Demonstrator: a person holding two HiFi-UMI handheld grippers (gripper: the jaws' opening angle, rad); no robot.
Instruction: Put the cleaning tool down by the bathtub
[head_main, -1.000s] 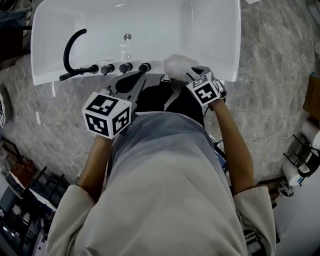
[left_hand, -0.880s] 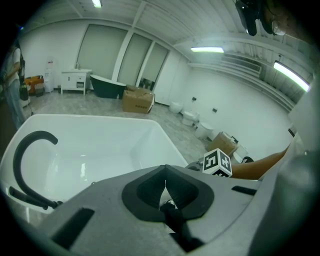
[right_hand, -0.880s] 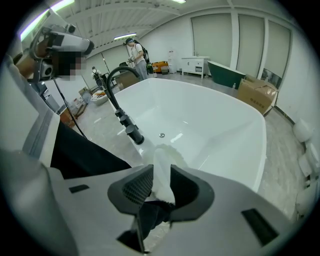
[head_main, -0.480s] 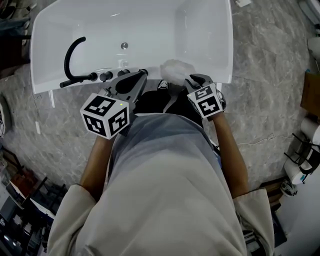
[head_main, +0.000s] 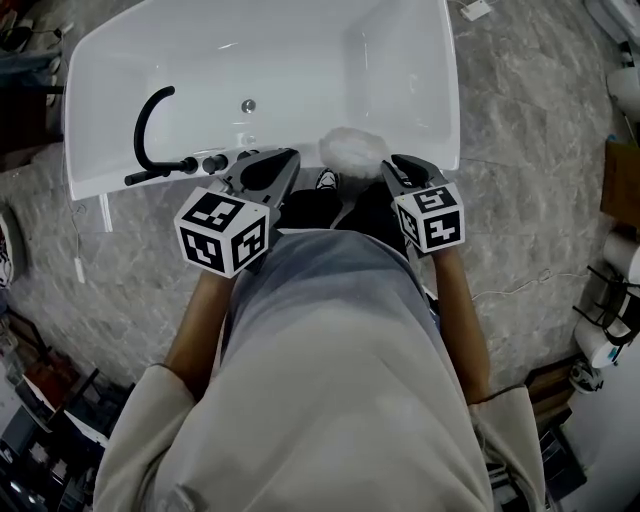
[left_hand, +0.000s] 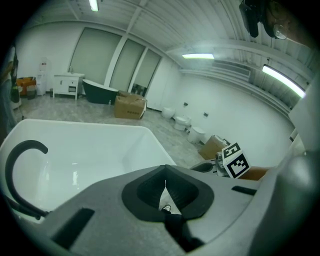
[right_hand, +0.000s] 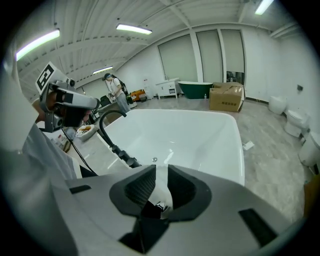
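A white fluffy cleaning tool (head_main: 350, 148) lies on the near rim of the white bathtub (head_main: 445, 100), right of the black faucet (head_main: 150, 110). My right gripper (head_main: 393, 162) hovers just right of the tool and apart from it. Its jaws have just been closing, a narrow gap still shows in the right gripper view (right_hand: 161, 172), and nothing is between them. My left gripper (head_main: 283, 158) hangs over the rim left of the tool. In the left gripper view its tips (left_hand: 165, 181) touch and hold nothing.
Grey marbled floor (head_main: 540, 130) surrounds the tub. My shoes (head_main: 326, 180) stand against its near side. Racks and clutter line the lower left (head_main: 40, 400) and the right edge (head_main: 600, 330). Cardboard boxes (right_hand: 226, 97), toilets (left_hand: 181, 121) and a person (right_hand: 115, 90) are farther off.
The right gripper has lifted off the cleaning tool, drawn back to the right and narrowed its jaws. The tool stays on the rim. The left gripper has barely shifted.
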